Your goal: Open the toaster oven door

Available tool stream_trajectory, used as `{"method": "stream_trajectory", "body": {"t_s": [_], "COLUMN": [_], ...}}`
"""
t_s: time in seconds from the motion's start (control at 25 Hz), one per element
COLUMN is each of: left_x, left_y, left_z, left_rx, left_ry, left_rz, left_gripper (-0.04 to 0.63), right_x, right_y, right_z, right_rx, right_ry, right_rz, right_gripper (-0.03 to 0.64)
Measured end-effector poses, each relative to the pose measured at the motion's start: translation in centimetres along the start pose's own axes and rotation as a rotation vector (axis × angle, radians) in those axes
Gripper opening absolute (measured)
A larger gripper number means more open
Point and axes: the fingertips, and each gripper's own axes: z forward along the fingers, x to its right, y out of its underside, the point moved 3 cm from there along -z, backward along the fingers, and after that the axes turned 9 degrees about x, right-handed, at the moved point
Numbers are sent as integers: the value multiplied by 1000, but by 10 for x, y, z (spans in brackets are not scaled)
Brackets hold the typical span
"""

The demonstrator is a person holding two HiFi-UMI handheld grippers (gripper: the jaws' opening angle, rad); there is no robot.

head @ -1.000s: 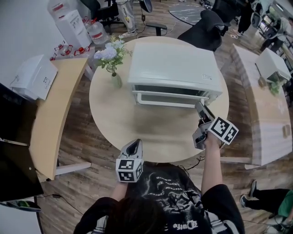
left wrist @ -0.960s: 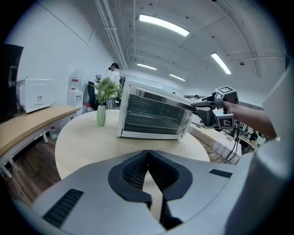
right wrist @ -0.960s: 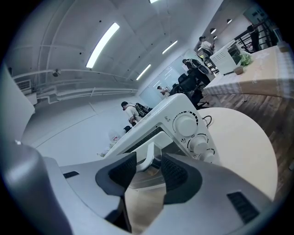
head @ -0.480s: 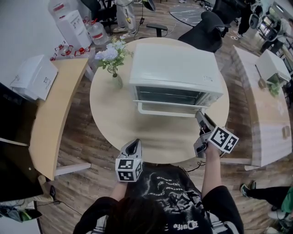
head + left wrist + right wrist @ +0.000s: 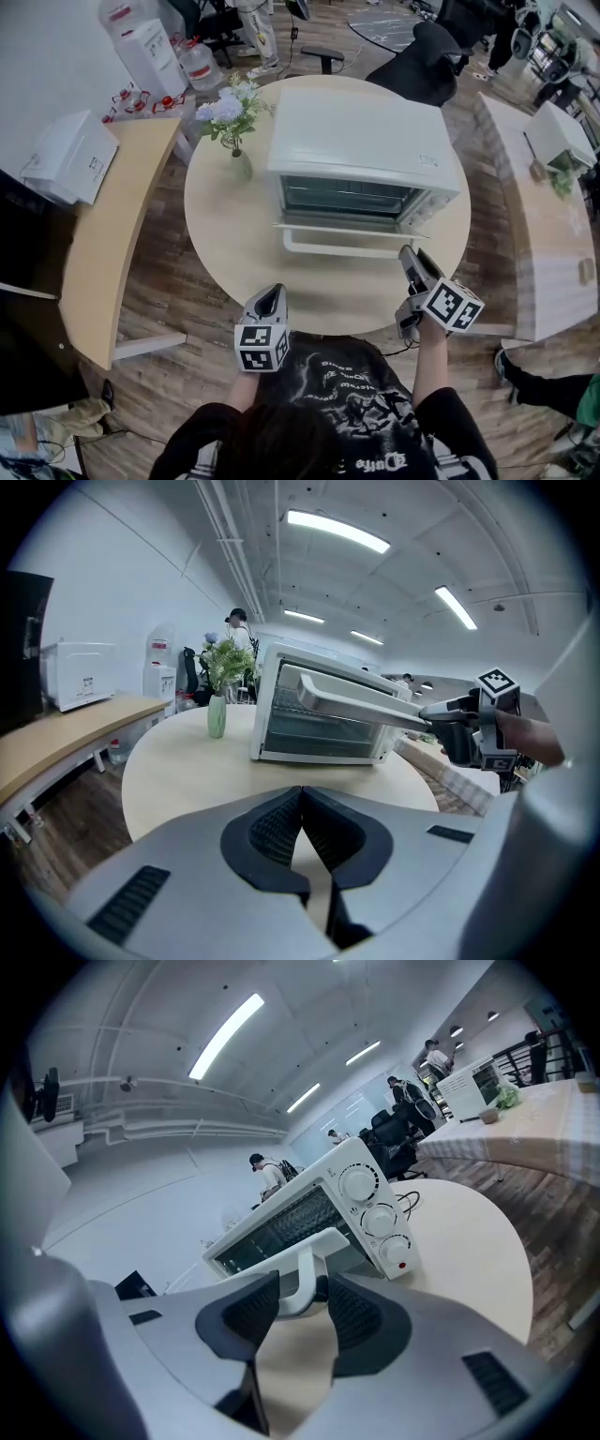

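A white toaster oven point(image 5: 361, 141) stands on the round table point(image 5: 230, 253), its glass door point(image 5: 352, 230) swung partway out and down. The white door handle point(image 5: 342, 251) runs along the door's front edge. My right gripper point(image 5: 409, 256) is shut on the handle's right end; in the right gripper view the handle bracket point(image 5: 302, 1274) sits pinched between the pads, just left of the three knobs point(image 5: 380, 1218). My left gripper point(image 5: 272, 296) hovers at the table's near edge, jaws shut on nothing. From the left gripper view the tilted door point(image 5: 356, 697) and the right gripper point(image 5: 441, 714) show.
A vase of flowers point(image 5: 234, 122) stands on the table left of the oven. A curved wooden desk point(image 5: 103, 234) with a white box point(image 5: 70, 155) lies to the left. An office chair point(image 5: 422, 56) is behind the table, and a long bench point(image 5: 544, 234) to the right.
The oven door has swung further out and down toward me. My right gripper has drawn back toward my body with the handle in it. The left gripper has stayed put.
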Motion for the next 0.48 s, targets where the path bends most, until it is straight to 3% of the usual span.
{"method": "stream_trajectory", "body": {"t_s": [0.48], "left_x": [-14], "left_y": [10], "left_z": [-2], "left_rx": [-22], "left_ry": [-45], "left_rz": [-13], "left_gripper": [17], "right_x": [15], "right_y": [41], "right_z": [-23], "right_rx": [-65], "right_ry": [26], "right_rz": [-68], "right_gripper": [162]}}
